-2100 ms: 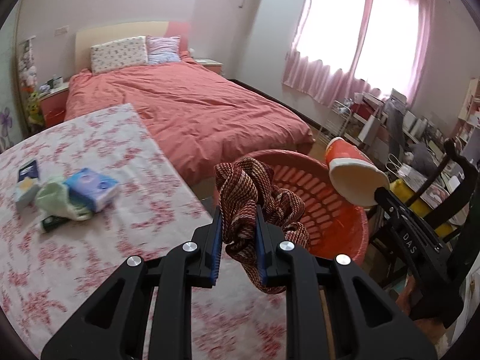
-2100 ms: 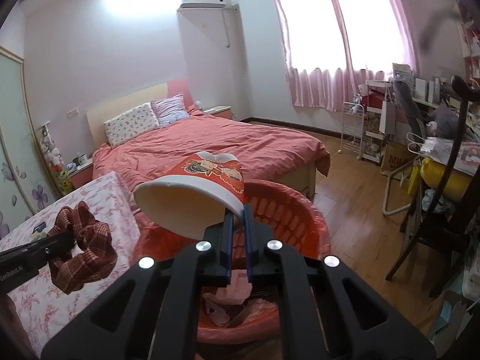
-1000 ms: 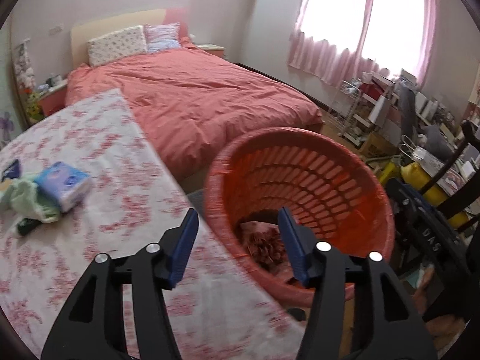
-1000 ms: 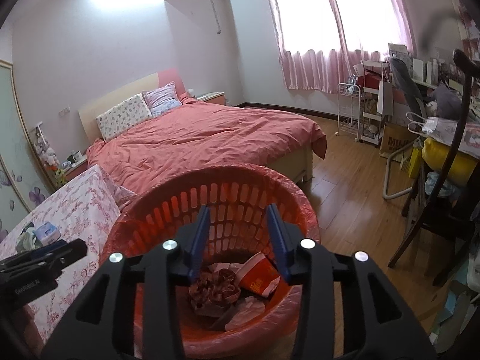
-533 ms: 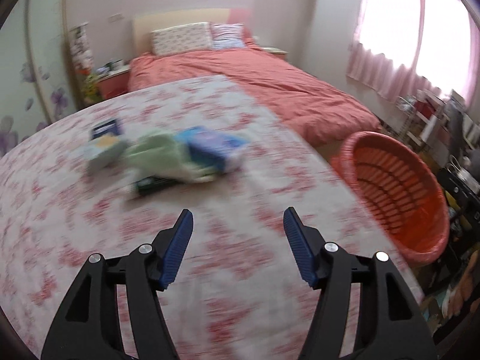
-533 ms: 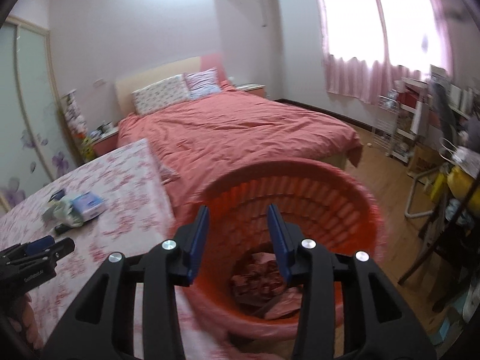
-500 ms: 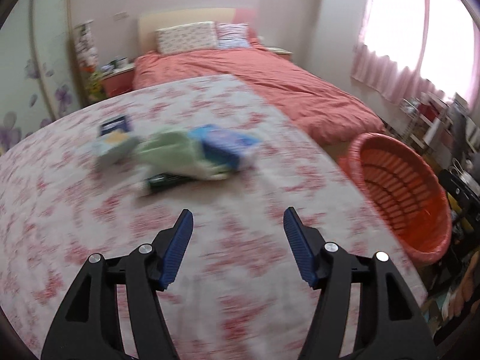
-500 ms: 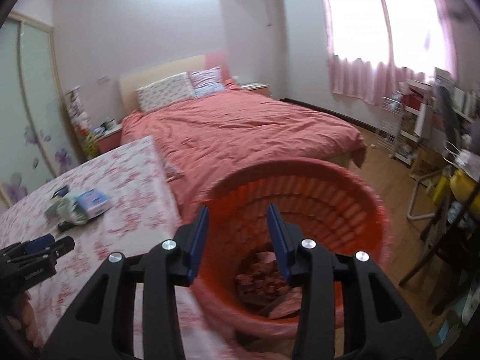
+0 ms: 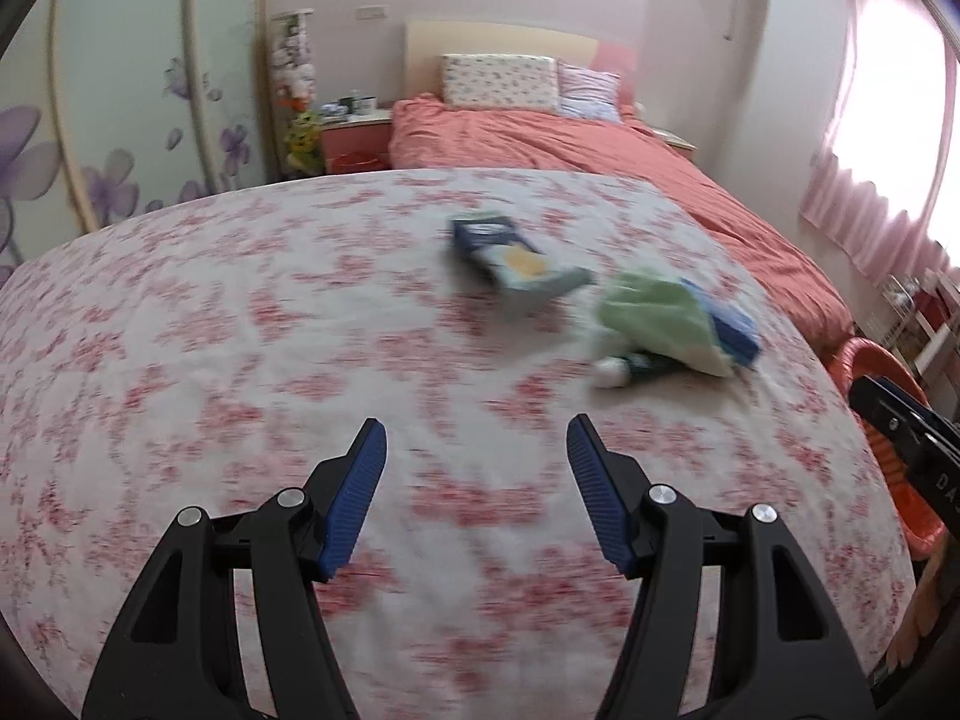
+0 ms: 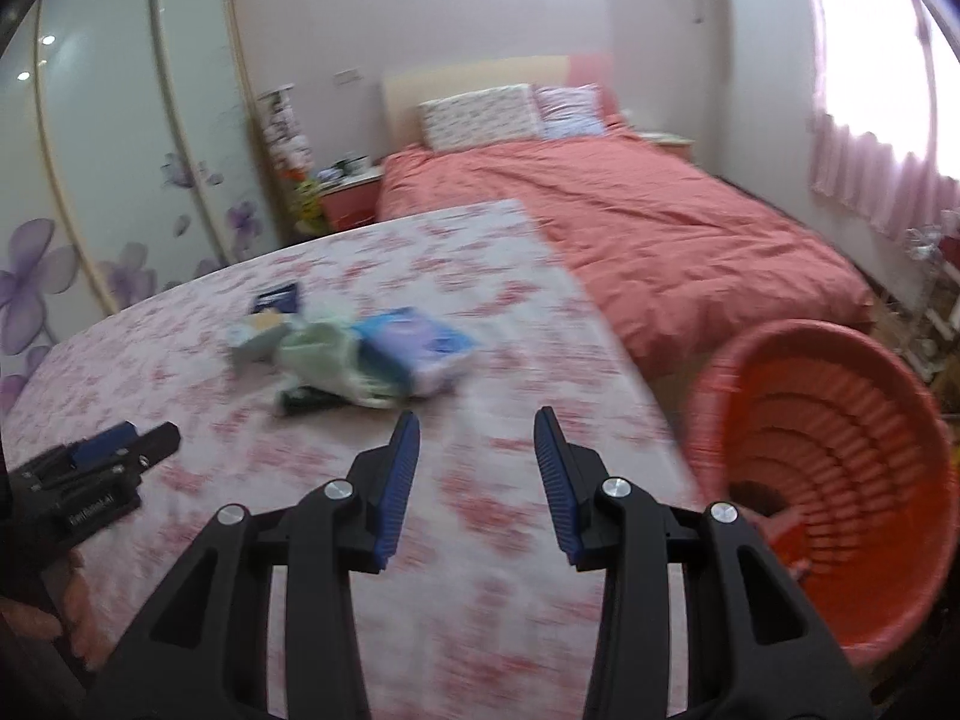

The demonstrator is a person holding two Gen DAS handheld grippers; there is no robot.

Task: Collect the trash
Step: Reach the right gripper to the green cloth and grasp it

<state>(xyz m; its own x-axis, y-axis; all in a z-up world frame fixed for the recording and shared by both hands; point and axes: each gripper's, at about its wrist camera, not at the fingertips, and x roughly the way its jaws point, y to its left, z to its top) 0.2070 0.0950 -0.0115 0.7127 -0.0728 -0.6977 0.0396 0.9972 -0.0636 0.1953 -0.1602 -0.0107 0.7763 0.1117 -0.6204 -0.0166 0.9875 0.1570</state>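
A small heap of trash lies on the floral tablecloth [image 9: 240, 372]: a crumpled green bag [image 9: 657, 318] [image 10: 318, 354], a blue tissue pack [image 10: 414, 342] [image 9: 729, 327], a blue and yellow box [image 9: 510, 252] [image 10: 270, 315] and a dark tube [image 9: 627, 367] [image 10: 303, 399]. My left gripper [image 9: 474, 444] is open and empty over the cloth, short of the heap. My right gripper [image 10: 477, 435] is open and empty too, just in front of the heap. The orange basket [image 10: 840, 420] [image 9: 870, 360] stands off the table's right edge.
A bed with a salmon cover [image 10: 648, 210] lies beyond the table, with a nightstand [image 9: 354, 144] beside it. A wardrobe with purple flowers [image 10: 120, 180] fills the left wall. A pink-curtained window [image 9: 888, 138] is at the right. A hand [image 10: 36, 618] holds the left gripper.
Both grippers dropped a cloth scrunchie and a paper cup into the basket, then swung left from it to the table. The trash heap now lies ahead of them.
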